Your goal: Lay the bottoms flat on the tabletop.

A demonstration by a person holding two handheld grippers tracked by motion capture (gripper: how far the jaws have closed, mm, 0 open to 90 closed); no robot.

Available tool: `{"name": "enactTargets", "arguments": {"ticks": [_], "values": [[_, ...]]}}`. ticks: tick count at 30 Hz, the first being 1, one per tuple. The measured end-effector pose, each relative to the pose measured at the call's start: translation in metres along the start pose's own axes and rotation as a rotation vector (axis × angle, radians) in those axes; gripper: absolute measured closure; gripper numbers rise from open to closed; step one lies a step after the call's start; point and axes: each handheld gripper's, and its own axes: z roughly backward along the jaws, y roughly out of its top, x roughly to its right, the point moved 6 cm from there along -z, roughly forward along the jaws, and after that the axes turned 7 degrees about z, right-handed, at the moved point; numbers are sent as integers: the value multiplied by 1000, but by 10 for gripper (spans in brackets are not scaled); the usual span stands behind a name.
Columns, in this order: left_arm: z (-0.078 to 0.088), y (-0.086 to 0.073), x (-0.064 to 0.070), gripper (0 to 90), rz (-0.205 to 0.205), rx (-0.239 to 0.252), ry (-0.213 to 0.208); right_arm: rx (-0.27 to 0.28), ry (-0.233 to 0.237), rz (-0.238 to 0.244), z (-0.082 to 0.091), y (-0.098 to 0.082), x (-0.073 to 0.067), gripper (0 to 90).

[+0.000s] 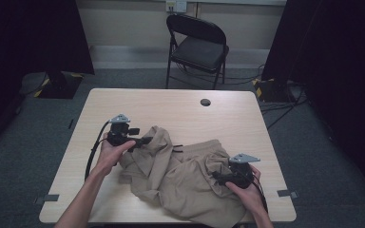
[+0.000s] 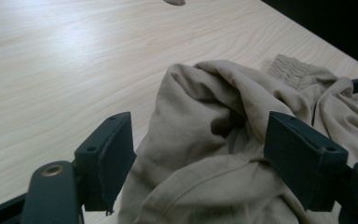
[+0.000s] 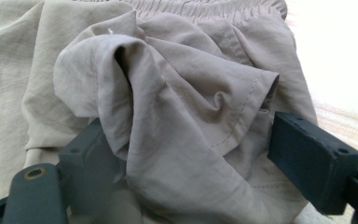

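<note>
The right gripper is nearest, its jaws wide apart around a bunched fold of the tan shorts. The shorts lie crumpled on the wooden table. The left gripper is also wide, with cloth between its jaws. Far back stands a black folding chair.
</note>
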Motion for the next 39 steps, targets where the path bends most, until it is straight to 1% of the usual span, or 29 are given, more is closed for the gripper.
{"name": "enactTargets", "arguments": {"ticks": [1,2,3,5,7,8,9,11,12,13,14,15,16,17,19,20,21,24,27,28,29,30,31,32,35,36,37,38,39], "values": [[-11,-5,-2,246,13,-18,-3,1,2,0,0,0,0,172],[-18,-9,-3,252,11,-36,-1,1,2,0,0,0,0,172],[-23,-12,-3,255,9,-55,-2,1,2,0,0,0,0,172],[-27,-15,-3,280,5,-64,3,1,2,0,0,0,0,172],[-34,-24,-1,375,-7,-81,15,1,2,0,0,0,0,172],[-36,-27,-1,456,-12,-101,2,0,0,1,0,0,0,172],[-37,-31,-1,534,-14,-124,3,0,0,1,0,0,0,172],[-37,-35,-2,637,-14,-126,-2,0,0,1,0,0,0,172],[-37,-35,-2,665,-14,-126,-2,0,0,1,0,0,0,172],[-35,-34,-2,665,-4,-118,-13,1,3,-1,0,0,0,172],[-31,-35,-2,700,20,-107,-28,1,2,0,0,0,0,172],[-31,-35,-2,722,20,-107,-28,0,0,0,0,0,0,172],[-26,-37,-2,737,37,-101,-42,1,2,-1,0,0,0,172],[-26,-37,-2,746,37,-101,-42,1,2,-1,0,0,0,172],[-19,-38,-1,759,47,-93,-51,1,2,0,0,0,0,172],[-13,-36,0,767,43,-76,-55,2,2,-1,0,0,0,172],[-4,-33,4,776,31,-43,-55,2,1,-1,0,0,0,172],[15,-25,13,806,13,4,-68,2,0,0,0,0,0,172],[32,-21,25,832,-17,30,-93,2,2,-2,0,0,0,172],[32,-21,25,835,-17,30,-93,2,2,-2,0,0,0,172],[42,-21,34,838,-33,42,-123,2,1,-1,0,0,-1,172],[42,-21,34,841,-33,42,-123,2,1,-2,0,0,-1,172],[50,-25,42,843,-44,47,-142,3,1,-2,0,0,-1,172],[53,-28,45,844,-50,48,-151,3,1,-2,0,0,0,172],[59,-38,51,847,-54,39,-161,4,1,-2,0,0,-1,172],[62,-52,54,848,-46,31,-178,4,0,-2,0,0,0,172],[62,-52,54,848,-46,31,-178,4,0,-2,0,0,0,172],[63,-70,57,848,-41,-4,-208,5,1,-1,0,0,-1,172],[62,-81,58,848,-47,-32,-213,5,0,-1,0,0,-1,172]]}}
